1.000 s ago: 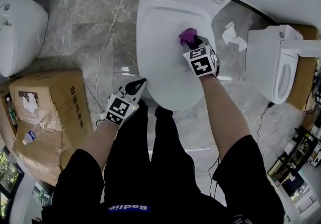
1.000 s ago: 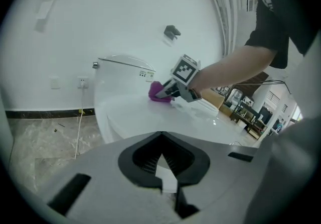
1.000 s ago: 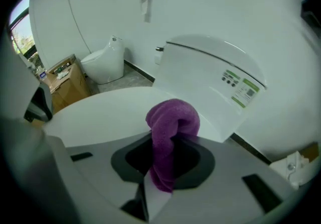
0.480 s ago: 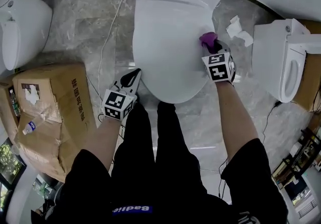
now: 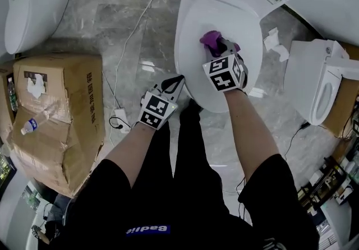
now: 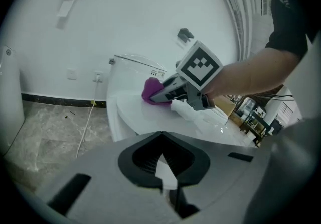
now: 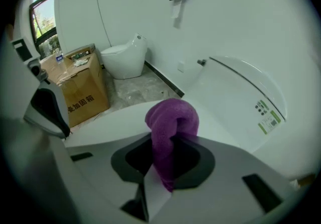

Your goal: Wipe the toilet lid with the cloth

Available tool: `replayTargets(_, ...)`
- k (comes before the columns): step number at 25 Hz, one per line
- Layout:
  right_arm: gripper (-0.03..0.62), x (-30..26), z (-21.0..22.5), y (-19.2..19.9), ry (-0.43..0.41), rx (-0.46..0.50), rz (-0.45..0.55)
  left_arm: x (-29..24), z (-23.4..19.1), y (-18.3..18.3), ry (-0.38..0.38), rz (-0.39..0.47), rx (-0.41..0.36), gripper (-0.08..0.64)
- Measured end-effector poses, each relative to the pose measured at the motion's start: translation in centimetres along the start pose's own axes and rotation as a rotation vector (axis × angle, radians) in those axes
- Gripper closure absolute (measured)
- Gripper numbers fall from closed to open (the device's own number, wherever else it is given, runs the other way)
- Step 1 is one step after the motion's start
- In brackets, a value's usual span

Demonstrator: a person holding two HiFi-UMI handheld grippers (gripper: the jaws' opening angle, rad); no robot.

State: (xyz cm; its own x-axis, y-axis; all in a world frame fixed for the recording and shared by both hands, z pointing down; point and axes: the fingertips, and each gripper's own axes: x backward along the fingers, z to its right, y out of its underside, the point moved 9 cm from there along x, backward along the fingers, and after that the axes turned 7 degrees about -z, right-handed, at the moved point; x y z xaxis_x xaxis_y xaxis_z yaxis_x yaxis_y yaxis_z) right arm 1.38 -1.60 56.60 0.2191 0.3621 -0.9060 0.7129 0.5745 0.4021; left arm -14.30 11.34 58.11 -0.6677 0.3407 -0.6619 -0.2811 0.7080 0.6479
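Observation:
The white toilet lid (image 5: pixel 197 30) is closed, straight in front of the person. A purple cloth (image 5: pixel 211 40) lies bunched on its middle, with my right gripper (image 5: pixel 220 48) shut on it and pressing it onto the lid. In the right gripper view the cloth (image 7: pixel 169 123) sticks out from between the jaws over the lid (image 7: pixel 110 127). My left gripper (image 5: pixel 177 80) hovers by the lid's front-left rim, shut with nothing held. From the left gripper view, my left gripper (image 6: pixel 161 155) looks across the lid (image 6: pixel 145 117) at the cloth (image 6: pixel 150 90) and the right gripper (image 6: pixel 168 90).
A taped cardboard box (image 5: pixel 56 109) with a plastic bottle (image 5: pixel 28 126) on it stands on the left. A second toilet (image 5: pixel 31 2) is at the top left, a third (image 5: pixel 314 83) at the right. Crumpled paper (image 5: pixel 276 41) and a white cable (image 5: pixel 126 47) lie on the marble floor.
My right gripper has dragged the cloth from the lid's right edge back toward its middle. The left gripper has stayed by the front rim. The head view has shifted.

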Motion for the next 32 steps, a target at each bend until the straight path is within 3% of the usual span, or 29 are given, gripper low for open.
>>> replayTargets(5, 0.522, -0.9, -3.7, -3.3, -0.036, 0.071, 0.002, 1.3, -0.4, 0.6, 0.034, 0.024, 0.014, 0.543)
replayTargets(9, 0.522, -0.4, -5.0, -3.2, -0.031, 0.11, -0.002, 2.5, -0.7, 0.5, 0.055, 0.041, -0.015, 0.544)
replayTargets(15, 0.522, 2.1, -1.9, 2.6, 0.036, 0.044, -0.033, 3.1, 0.6, -0.6, 0.052, 0.08, -0.053, 0.545)
replayTargets(26, 0.522, 5.9, 4.9, 14.8, 0.122, -0.15, -0.076, 4.1, 5.1, -1.9, -0.028, 0.135, -0.008, 0.544)
replayTargets(32, 0.522, 6.4, 4.2, 15.6, 0.112, -0.183, -0.049, 4.9, 7.5, -1.3, -0.068, 0.108, 0.021, 0.545)
